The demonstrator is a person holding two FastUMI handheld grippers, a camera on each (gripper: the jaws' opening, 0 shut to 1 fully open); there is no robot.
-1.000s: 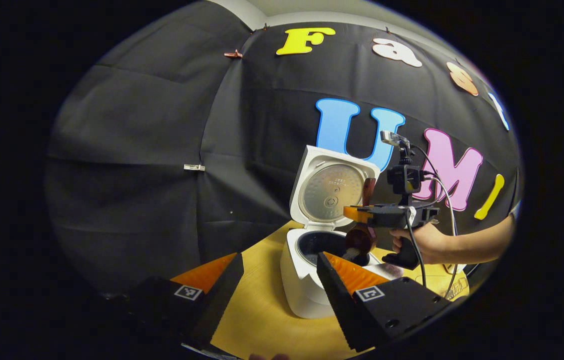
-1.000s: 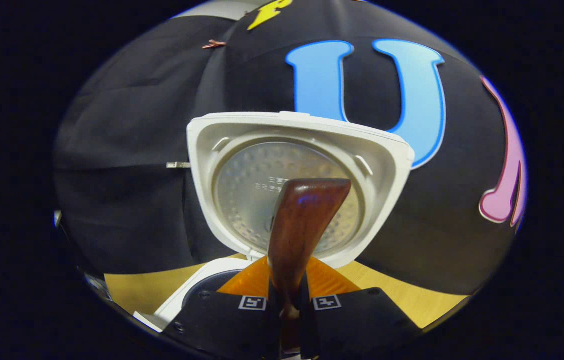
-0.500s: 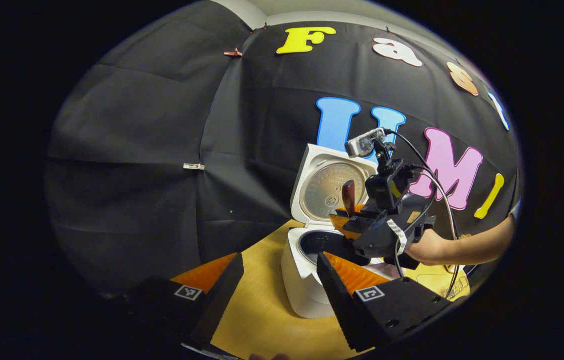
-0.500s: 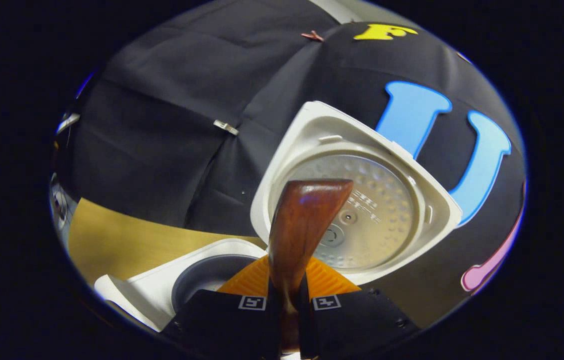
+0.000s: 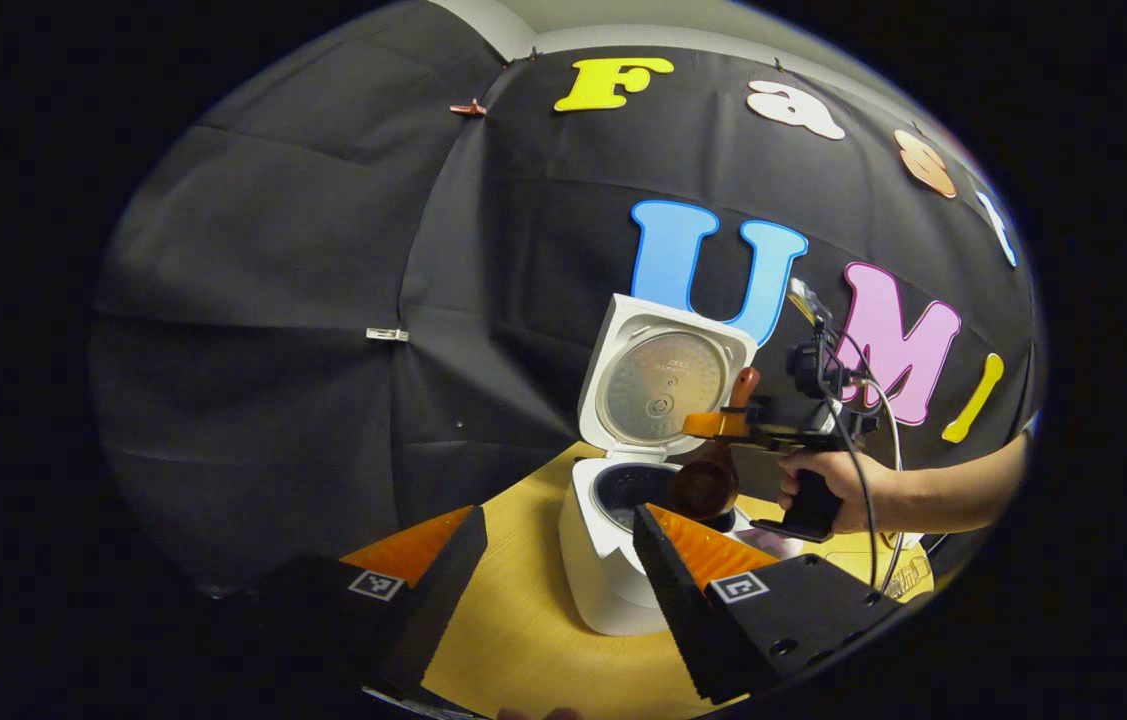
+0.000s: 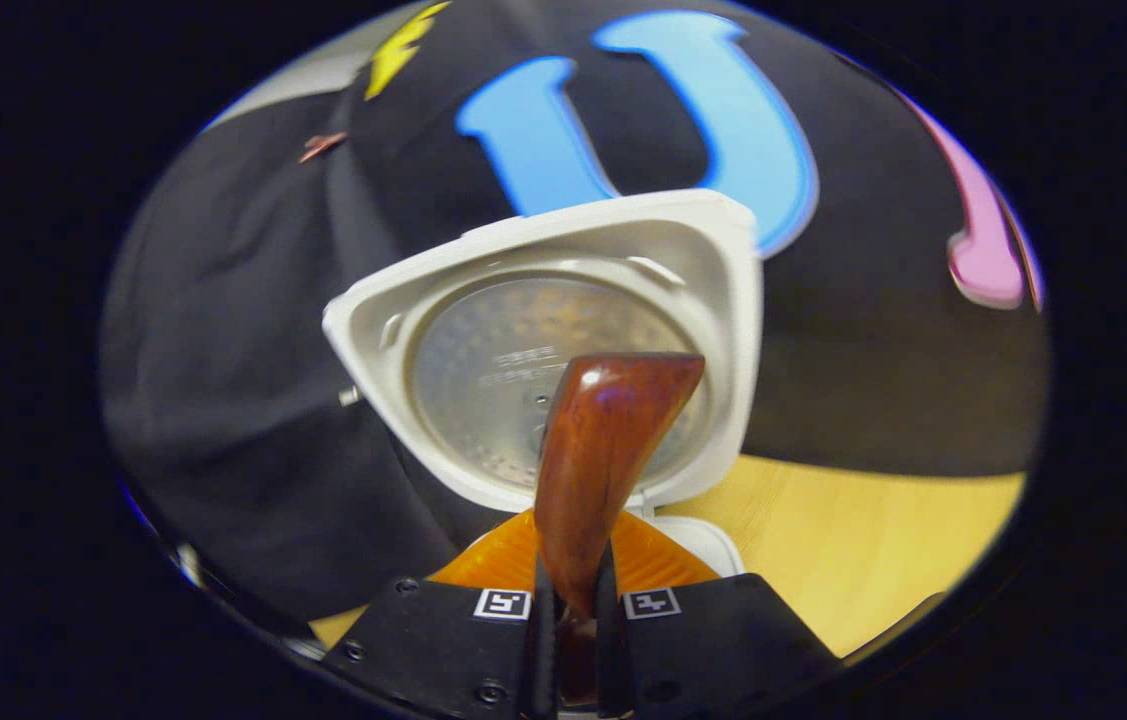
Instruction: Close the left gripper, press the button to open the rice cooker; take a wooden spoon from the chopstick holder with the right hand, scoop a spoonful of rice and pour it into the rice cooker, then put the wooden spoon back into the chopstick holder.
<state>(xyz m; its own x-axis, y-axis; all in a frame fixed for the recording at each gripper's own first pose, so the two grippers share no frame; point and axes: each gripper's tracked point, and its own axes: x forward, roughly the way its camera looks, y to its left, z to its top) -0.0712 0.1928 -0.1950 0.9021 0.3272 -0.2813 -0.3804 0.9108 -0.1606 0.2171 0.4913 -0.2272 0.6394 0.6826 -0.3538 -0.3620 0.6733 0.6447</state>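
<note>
The white rice cooker (image 5: 595, 585) stands on the yellow table with its lid (image 5: 663, 375) up and its dark pot (image 5: 628, 490) exposed. Above the pot, a hand holds my right gripper (image 5: 723, 425), shut on the wooden spoon. The spoon's bowl (image 5: 703, 487) hangs down over the pot's right rim, and I cannot tell what is in it. In the right gripper view the spoon's handle (image 6: 603, 450) rises from between the shut fingers of my right gripper (image 6: 571, 590), in front of the lid (image 6: 543, 350). My left gripper (image 5: 558, 560) stands open near the cooker, holding nothing.
The wooden table (image 5: 523, 630) runs from the cooker toward my left gripper. A bare forearm (image 5: 943, 490) reaches in from the right, with cables looping down from the right gripper. Black cloth walls stand close behind the cooker.
The right gripper has rolled: half a second ago it was twisted toward the left gripper's camera, and now it is level again with the spoon's bowl hanging over the pot. The left gripper stayed put.
</note>
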